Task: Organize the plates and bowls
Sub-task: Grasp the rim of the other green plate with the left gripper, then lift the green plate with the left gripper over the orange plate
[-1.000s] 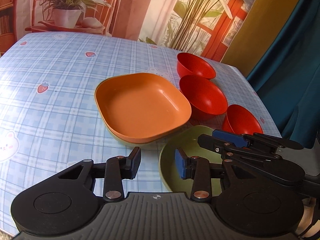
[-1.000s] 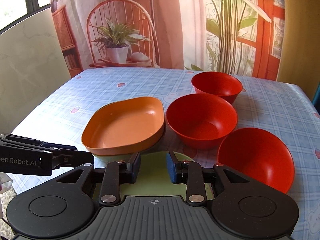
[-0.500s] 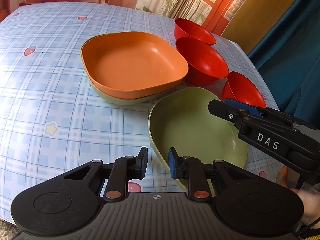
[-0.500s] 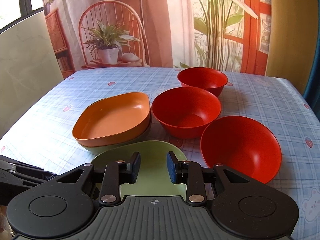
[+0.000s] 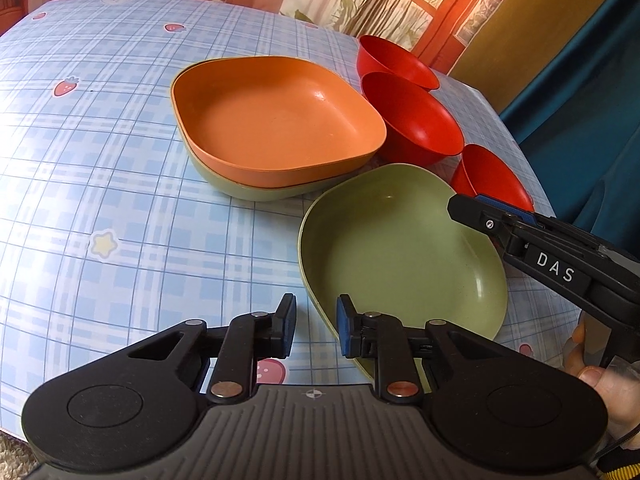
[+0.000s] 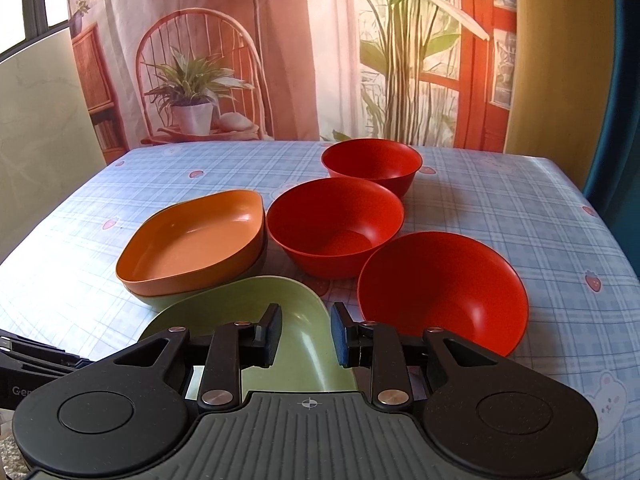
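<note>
A loose green plate [image 5: 400,256] [image 6: 240,304] lies on the tablecloth near the front edge. My left gripper [image 5: 316,326] straddles its near-left rim, one finger outside and one over the inside, with a narrow gap and the pads off the rim. My right gripper [image 6: 304,336] [image 5: 468,206] straddles the opposite rim; its jaws are closing and its pads are not pressing. Behind, an orange plate [image 5: 276,120] [image 6: 192,240] sits nested in another green plate [image 5: 256,192]. Three red bowls stand apart in a row: far [image 6: 372,164], middle [image 6: 334,228], near [image 6: 440,288].
The blue checked tablecloth [image 5: 100,160] has bare room to the left of the plates. The table's right edge [image 5: 536,184] runs just past the near bowl. A person's hand [image 5: 600,380] holds the right gripper. A printed backdrop hangs behind the table.
My left gripper sank toward the green plate's rim and its jaws narrowed. My right gripper shifted a little to the right over the same plate.
</note>
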Action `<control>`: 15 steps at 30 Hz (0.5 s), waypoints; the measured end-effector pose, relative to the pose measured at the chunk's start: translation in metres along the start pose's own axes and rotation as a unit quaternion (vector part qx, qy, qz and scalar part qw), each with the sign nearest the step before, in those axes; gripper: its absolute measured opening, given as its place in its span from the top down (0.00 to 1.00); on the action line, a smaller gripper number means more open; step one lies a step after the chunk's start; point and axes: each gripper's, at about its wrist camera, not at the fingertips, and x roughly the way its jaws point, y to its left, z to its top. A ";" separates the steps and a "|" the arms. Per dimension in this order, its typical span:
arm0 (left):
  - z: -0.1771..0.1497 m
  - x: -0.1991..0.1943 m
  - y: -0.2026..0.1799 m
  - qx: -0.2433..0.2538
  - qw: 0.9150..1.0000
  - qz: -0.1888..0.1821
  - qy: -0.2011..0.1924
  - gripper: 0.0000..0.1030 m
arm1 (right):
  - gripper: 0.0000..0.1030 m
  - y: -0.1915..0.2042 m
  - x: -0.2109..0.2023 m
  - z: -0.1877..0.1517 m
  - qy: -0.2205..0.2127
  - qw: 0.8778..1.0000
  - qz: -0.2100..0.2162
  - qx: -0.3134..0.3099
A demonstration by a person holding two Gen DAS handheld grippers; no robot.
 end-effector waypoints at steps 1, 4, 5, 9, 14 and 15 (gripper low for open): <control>0.000 0.000 0.000 0.000 1.000 0.001 0.000 0.79 | 0.75 0.000 0.000 0.000 -0.001 1.000 -0.002 -0.001; 0.000 0.000 0.000 -0.001 1.000 0.003 -0.001 0.83 | 0.75 -0.003 0.001 0.000 0.003 1.000 -0.004 0.001; -0.001 0.000 0.001 -0.003 1.000 0.002 -0.002 0.83 | 0.76 -0.004 0.001 -0.001 0.004 1.000 -0.004 0.003; -0.001 0.000 0.001 -0.004 1.000 0.003 -0.001 0.86 | 0.84 -0.003 0.002 -0.003 0.010 1.000 0.003 -0.001; -0.001 -0.004 0.005 -0.016 1.000 -0.004 -0.007 0.88 | 0.89 -0.002 0.000 -0.003 0.006 1.000 0.008 -0.001; -0.001 -0.006 0.004 -0.014 1.000 -0.004 -0.010 0.88 | 0.89 -0.002 -0.001 -0.003 0.005 1.000 0.009 0.000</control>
